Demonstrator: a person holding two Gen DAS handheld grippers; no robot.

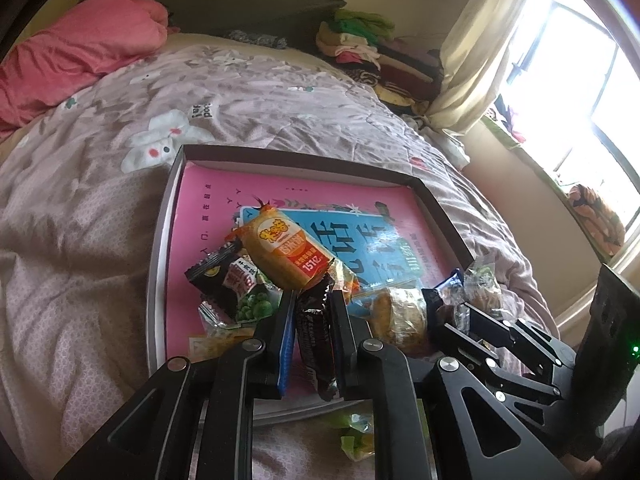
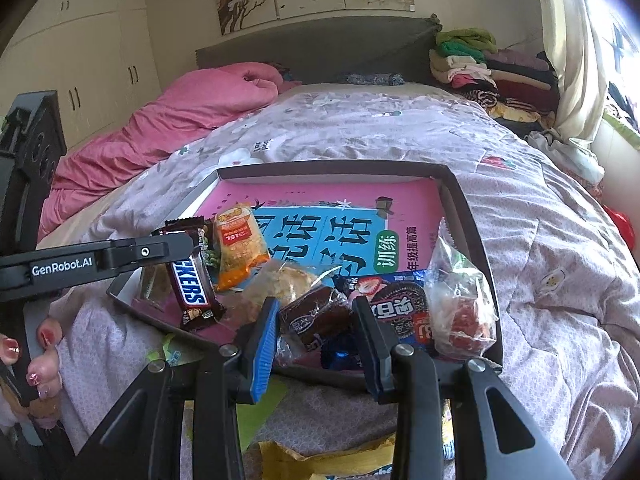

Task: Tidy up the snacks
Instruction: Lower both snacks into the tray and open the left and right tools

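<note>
A shallow dark-rimmed box [image 2: 466,200] lies on a bed covered by a pale patterned quilt [image 2: 540,240]; a pink-and-blue book cover [image 1: 224,216] lines its floor. The snacks are gathered at the near end of the box.

Left gripper [image 1: 310,300]: its two fingers are clamped on a dark chocolate bar [image 1: 314,332], which hangs upright between them above the near edge of the box. In the right wrist view the same bar [image 2: 191,280] shows its brown wrapper and white lettering, tilted, with its lower end over the near left corner of the box.

Right gripper [image 2: 316,312]: its fingers stand apart on either side of a brown wrapped cake [image 2: 316,314] lying in the box; whether the pads touch the wrapper cannot be told.

Other snacks in the box: an orange packet [image 1: 286,254] resting on the pile just beyond the left gripper; a black packet [image 1: 222,276] and a packet of green peas [image 1: 256,308] to its left; a clear-wrapped pastry [image 1: 398,316]; a blue cookie packet [image 2: 400,304]; and a clear bag of red sweets [image 2: 464,312] leaning against the right wall.

Background: a pink blanket [image 2: 192,116], folded clothes [image 2: 480,68], a curtain [image 1: 488,36] and a window [image 1: 580,76].
</note>
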